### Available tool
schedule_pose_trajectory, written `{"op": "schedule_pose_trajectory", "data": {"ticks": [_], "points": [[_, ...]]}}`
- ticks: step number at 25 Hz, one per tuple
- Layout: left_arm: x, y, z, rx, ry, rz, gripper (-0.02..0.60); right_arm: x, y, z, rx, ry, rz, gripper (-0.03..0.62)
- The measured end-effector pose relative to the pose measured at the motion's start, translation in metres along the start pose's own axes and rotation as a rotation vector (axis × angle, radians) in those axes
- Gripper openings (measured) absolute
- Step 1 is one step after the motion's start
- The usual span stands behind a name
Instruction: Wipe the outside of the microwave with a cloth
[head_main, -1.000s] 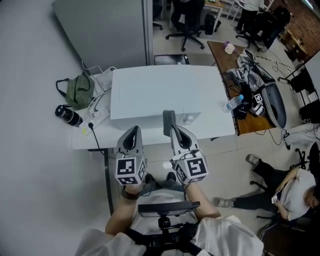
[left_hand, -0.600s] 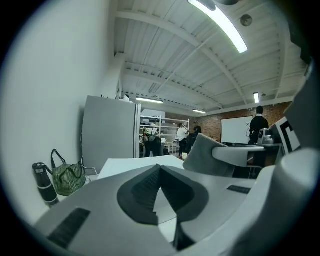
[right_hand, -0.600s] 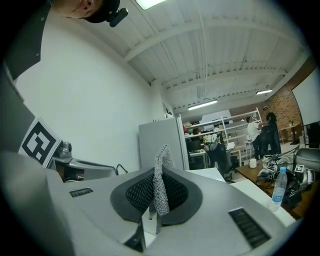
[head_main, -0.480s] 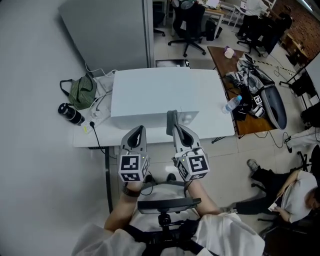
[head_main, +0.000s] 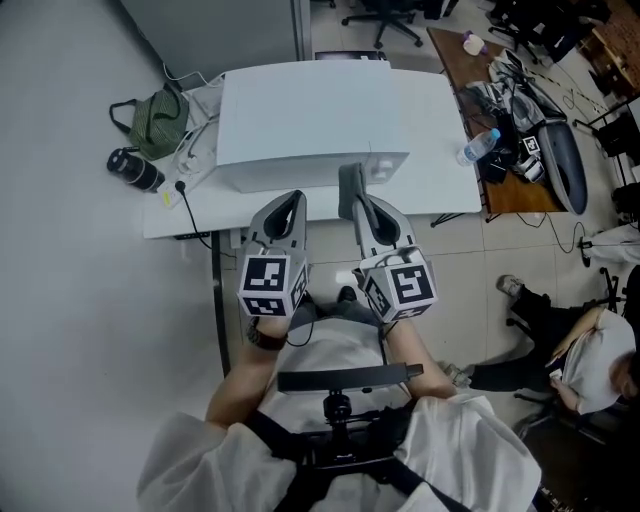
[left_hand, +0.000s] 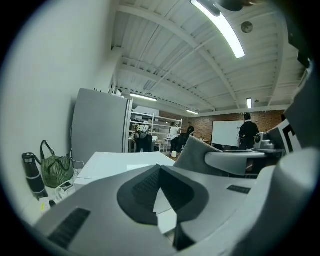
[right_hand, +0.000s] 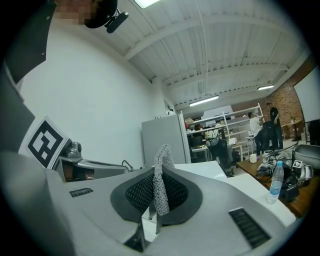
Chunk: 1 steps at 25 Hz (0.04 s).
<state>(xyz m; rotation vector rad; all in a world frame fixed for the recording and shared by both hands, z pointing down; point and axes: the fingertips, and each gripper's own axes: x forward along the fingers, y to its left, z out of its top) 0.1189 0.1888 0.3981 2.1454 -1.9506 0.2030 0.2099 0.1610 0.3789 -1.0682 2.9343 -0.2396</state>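
Surface (head_main: 445, 130): white, spanning the upper middle of the head view. Near edge just ahead of both grippers; bare strip along that edge and a wider bare patch at its right end. Open floor below and to the right.

Microwave (head_main: 320, 115): white box, centred on the surface, front face toward the near edge. Top clear of clutter; left side crowded by cables, right side free.

Right gripper (head_main: 362, 205): upright just right of frame centre, fingers (right_hand: 135, 192) clamped on the cloth. Tips close before the microwave's front face; contact not discernible.

Left gripper (head_main: 290, 202): beside the right one, fingers (left_hand: 142, 187) pressed together, nothing between. Tips over the surface's near edge.

Green bag (head_main: 157, 122): upper left, at the surface's left end.

Cloth (right_hand: 161, 182): grey, knobbly, standing up from the right gripper's tips.

Black flask (head_main: 133, 170): lying near the left edge, below the bag.

Water bottle (head_main: 480, 146): at the right edge.

Against half a second ago: surface and microwave higher in frame, both grippers nearer the near edge.
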Motion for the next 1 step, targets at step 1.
{"op": "schedule_pose_trajectory", "data": {"ticks": [1], "points": [[-0.0006,-0.0095,-0.002,0.002,0.0,0.006,0.028,-0.0087,-0.0045,-0.0008,0.002,-0.004,0.007,0.023]]}}
